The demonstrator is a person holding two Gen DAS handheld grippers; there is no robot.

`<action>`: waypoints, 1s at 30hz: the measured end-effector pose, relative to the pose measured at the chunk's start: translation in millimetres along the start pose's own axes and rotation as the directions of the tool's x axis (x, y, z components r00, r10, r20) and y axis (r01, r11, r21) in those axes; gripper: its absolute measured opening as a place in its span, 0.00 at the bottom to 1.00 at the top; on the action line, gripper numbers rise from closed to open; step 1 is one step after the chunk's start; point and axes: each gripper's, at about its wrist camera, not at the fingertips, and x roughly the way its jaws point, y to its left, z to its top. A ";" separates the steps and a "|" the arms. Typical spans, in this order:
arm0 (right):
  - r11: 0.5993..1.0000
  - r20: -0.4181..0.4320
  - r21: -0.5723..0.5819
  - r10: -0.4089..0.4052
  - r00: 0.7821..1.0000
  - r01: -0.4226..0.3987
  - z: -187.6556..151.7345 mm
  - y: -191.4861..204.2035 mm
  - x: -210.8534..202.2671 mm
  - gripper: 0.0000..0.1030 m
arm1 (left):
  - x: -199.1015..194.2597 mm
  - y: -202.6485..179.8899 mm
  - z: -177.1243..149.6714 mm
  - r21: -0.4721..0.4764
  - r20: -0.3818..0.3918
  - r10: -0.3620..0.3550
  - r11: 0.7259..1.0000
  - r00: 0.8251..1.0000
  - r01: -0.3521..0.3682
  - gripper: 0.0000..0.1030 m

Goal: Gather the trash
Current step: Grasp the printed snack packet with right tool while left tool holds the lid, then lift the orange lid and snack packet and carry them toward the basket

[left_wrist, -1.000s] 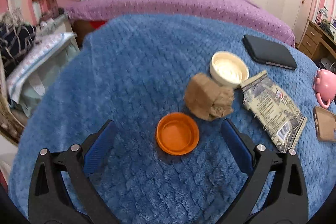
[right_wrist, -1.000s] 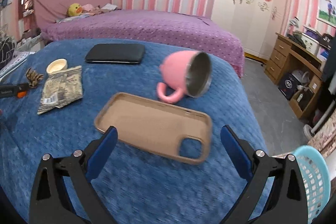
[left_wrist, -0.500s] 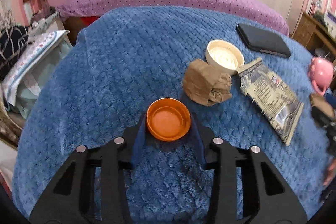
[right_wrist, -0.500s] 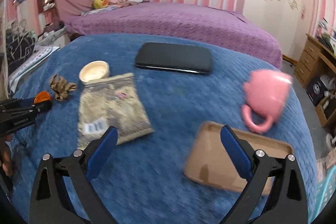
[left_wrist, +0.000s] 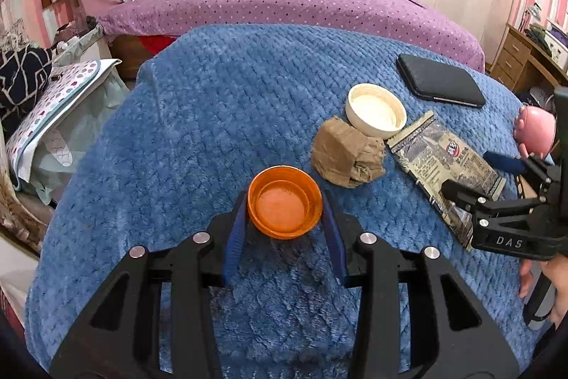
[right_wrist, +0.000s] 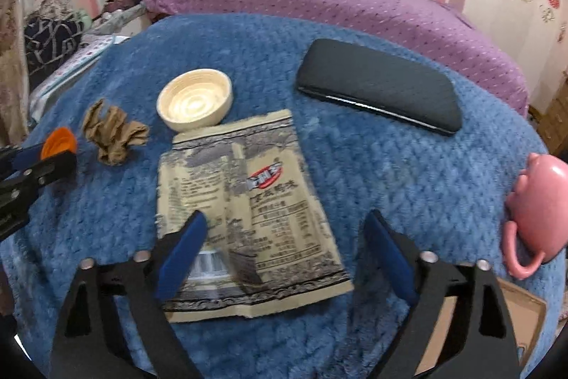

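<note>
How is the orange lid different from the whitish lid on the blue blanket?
The orange lid is see-through orange; the whitish lid is cream and solid.
The orange lid sits gripped between the pads of the left tool; the whitish lid lies free, with no tool on it.
The whitish lid touches the crumpled brown paper; the orange lid lies apart from it.
Both are round, shallow and open side up.

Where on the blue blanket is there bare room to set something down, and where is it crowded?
Free: the blanket left of the orange lid and beyond it to the far edge; also a patch between wrapper, black case and pink mug. Crowded: the cluster of cream lid, crumpled paper and wrapper.
</note>
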 end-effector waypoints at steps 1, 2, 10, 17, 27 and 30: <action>1.000 0.003 -0.007 0.009 1.000 -0.009 -1.1 1.6 0.2 0.72 | -0.5 0.4 0.6 -0.005 0.001 0.002 1.000 1.000 -0.002 0.38; 1.000 0.007 -0.021 0.018 1.000 -0.018 -1.8 4.1 -0.8 0.66 | -1.2 0.5 1.3 -0.009 0.004 0.003 1.000 1.000 -0.003 0.38; 0.994 0.073 -0.106 -0.018 0.997 0.025 -5.4 18.3 -18.9 0.18 | -14.4 -0.2 4.1 -0.026 0.035 0.009 1.000 0.999 -0.008 0.38; 0.994 0.167 -0.089 -0.047 0.985 0.062 -19.0 5.8 -60.3 0.14 | -31.6 -9.5 5.1 -0.035 0.073 -0.006 0.999 0.997 0.008 0.38; 0.989 0.217 0.029 -0.151 0.964 0.148 -63.9 -62.8 -141.8 0.14 | -56.4 -60.7 -4.0 0.005 0.109 -0.084 0.996 0.990 0.084 0.38; 0.981 0.217 0.080 -0.189 0.958 0.176 -86.4 -90.2 -165.1 0.14 | -60.9 -86.4 -8.2 0.041 0.110 -0.134 0.991 0.985 0.130 0.38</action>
